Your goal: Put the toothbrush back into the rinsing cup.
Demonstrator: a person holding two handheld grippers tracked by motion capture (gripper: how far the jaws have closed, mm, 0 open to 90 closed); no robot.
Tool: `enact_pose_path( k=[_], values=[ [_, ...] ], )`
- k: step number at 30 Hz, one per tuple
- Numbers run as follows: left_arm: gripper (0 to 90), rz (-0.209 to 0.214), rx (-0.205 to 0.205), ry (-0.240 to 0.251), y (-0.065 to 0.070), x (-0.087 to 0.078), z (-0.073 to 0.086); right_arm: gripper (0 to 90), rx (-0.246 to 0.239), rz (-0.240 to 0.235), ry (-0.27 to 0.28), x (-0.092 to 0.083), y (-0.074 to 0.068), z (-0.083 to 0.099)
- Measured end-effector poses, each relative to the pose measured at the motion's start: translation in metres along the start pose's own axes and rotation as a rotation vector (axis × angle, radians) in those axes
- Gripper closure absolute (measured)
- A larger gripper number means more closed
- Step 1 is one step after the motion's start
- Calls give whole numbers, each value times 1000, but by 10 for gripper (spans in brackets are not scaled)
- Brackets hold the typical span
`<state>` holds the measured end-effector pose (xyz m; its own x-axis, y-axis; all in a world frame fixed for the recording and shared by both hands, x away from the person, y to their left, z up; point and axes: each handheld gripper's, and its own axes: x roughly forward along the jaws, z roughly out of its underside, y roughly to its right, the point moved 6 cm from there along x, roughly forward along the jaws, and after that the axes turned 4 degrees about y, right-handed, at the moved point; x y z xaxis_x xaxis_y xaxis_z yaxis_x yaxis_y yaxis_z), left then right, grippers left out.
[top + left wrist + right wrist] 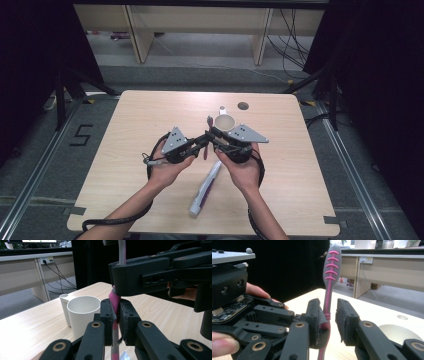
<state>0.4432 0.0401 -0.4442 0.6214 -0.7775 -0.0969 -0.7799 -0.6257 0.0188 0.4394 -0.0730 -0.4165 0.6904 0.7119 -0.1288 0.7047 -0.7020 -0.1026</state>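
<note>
One toothbrush (331,270), grey with pink ribs on the back of the head, standing upright just in front of the single white cup (82,315) and slightly to the left of it in the high view. Raised above the table (140,125), not resting on it.

Two grippers, meeting tip to tip just before the cup. Left gripper (115,312) clamped tight on the pink and white handle, both pads pressed against it with no gap showing. Right gripper (329,315) set around the neck higher up, closer to the head: one pad touching the pink stem, the other standing clear of it with a gap between, so jaws parted and not clamping.

Two hands, one per gripper, both on the near side of the cup: left hand (167,167) farther to the left of it, right hand (243,170) almost straight in front of it.

One cup only, upright, with one small round holder joined to its far side. Empty inside as far as the left gripper view reaches.

One toothpaste tube (205,192), white with purple print, lying flat well in front of the cup, lengthwise toward the near edge, between the two forearms.

One dark round hole (243,105) in the tabletop just behind the cup and to its right.
</note>
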Motion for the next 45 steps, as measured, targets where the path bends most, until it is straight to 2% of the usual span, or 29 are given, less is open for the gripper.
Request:
enact_pose_path(
  k=[1, 2, 6, 15, 16, 17, 18, 19, 23, 24, 25, 26, 30, 32, 33, 34, 36, 37, 38, 39, 41, 42, 43, 44, 45],
  values=[
    [815, 3, 2, -2, 0, 0, 0, 749, 3, 2, 1, 0, 0, 0],
    [815, 5, 1, -4, 1, 1, 1, 762, -14, 5, 11, 1, 1, -1],
    [815, 10, 0, -7, 3, 2, 1, 824, 0, 15, -7, -1, 1, 0],
    [798, 13, 15, -10, 3, 3, 0, 835, -27, 25, -1, -1, 2, -1],
    [770, 11, 23, -17, 3, 3, 1, 835, -26, 31, 3, -2, 1, -1],
    [694, 10, 36, -27, 3, 3, 2, 835, -17, 40, 14, -3, 2, -2],
    [694, 6, 45, -32, 2, 2, 2, 835, -17, 40, 14, -3, 2, -2],
    [632, 6, 53, -40, 2, 1, 3, 835, -29, 65, 20, -5, 7, -5],
    [560, -11, 91, -64, -1, -7, 5, 835, -14, 76, 22, -7, 13, -8],
    [540, -19, 97, -74, -2, -10, 7, 835, -33, 79, 36, -8, 16, -11],
    [525, -25, 103, -83, -4, -12, 7, 835, -24, 88, 29, -9, 18, -12],
    [511, -29, 107, -92, -6, -15, 8, 835, -40, 100, 33, -10, 21, -13],
    [480, -52, 128, -114, -13, -26, 10, 835, -20, 119, 43, -13, 29, -17],
    [470, -66, 138, -115, -18, -32, 10, 835, -27, 128, 42, -15, 34, -19],
    [468, -73, 136, -115, -20, -35, 10, 835, -35, 140, 46, -15, 37, -20],
    [466, -78, 135, -113, -22, -38, 11, 835, -20, 142, 51, -15, 38, -21],
    [465, -87, 130, -115, -26, -44, 12, 834, -33, 147, 46, -16, 43, -22],
    [465, -89, 114, -113, -29, -49, 14, 834, -38, 154, 49, -16, 45, -23],
    [464, -91, 107, -111, -30, -51, 15, 835, -19, 147, 46, -17, 45, -23],
    [463, -95, 98, -111, -31, -55, 17, 834, -29, 160, 47, -17, 47, -23],
    [463, -105, 98, -108, -35, -61, 21, 834, -26, 166, 49, -17, 51, -24],
    [463, -108, 91, -102, -36, -64, 23, 834, -19, 168, 59, -16, 52, -25],
    [462, -117, 83, -101, -38, -69, 25, 834, -36, 180, 57, -17, 55, -26],
    [461, -120, 72, -91, -39, -71, 27, 834, -17, 177, 63, -16, 56, -26],
    [459, -127, 54, -88, -41, -74, 29, 834, -24, 176, 61, -16, 57, -26]
  ],
)
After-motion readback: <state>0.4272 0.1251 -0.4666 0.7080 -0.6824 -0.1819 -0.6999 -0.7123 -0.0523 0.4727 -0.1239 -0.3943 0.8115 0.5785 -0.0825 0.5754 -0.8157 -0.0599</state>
